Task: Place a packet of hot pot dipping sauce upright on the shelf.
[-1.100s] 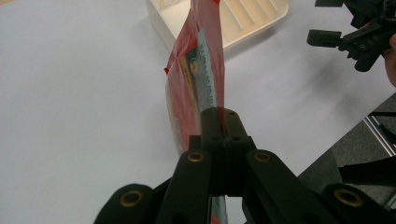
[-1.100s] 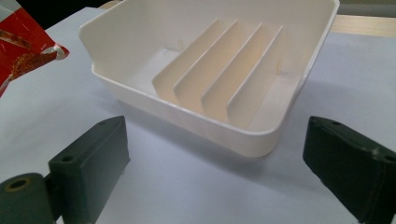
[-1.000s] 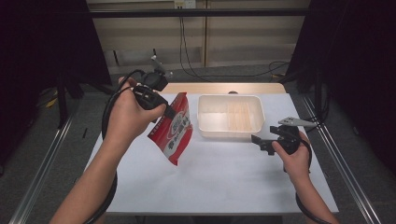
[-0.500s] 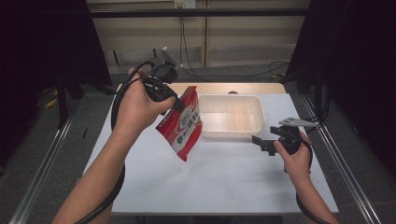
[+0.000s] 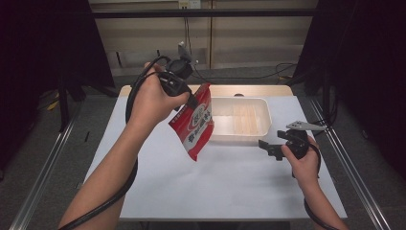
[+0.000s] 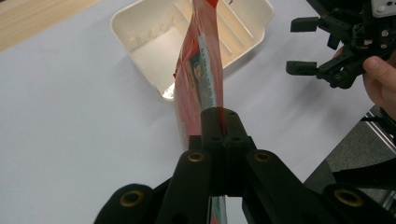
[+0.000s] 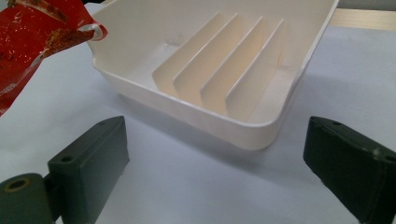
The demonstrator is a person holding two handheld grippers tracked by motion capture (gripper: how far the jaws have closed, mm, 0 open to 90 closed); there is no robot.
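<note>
Red packet (image 5: 195, 122) hangs in the air from the left gripper (image 5: 190, 100) in the high view, pinched by its top edge and slanting down over the white table (image 5: 158, 182), just left of the white tray (image 5: 261, 125) and overlapping the tray's near-left corner; the right gripper (image 5: 267, 146) rests low at the tray's right, well apart from the packet, with its jaws spread and nothing between them.

Left gripper view: the two black jaws are pressed together on the packet (image 6: 201, 79), which drops edge-on away from them toward the tray (image 6: 140, 42) below; the right gripper (image 6: 310, 46) shows farther off at the upper right, jaws apart.

Right gripper view: both jaws stand wide open on either side of the tray (image 7: 196, 112), whose upright dividers form narrow slots; a corner of the packet (image 7: 32, 37) hangs at the upper left, clear of the tray's rim.

Judging by its thin crinkled film and the way it dangles, the packet is light, soft and somewhat slippery, and probably holds brittle contents; the flat sealed top edge seems the safest place to grip, since squeezing the middle could crush what is inside, and it may swing or fold when lowered into a slot.
</note>
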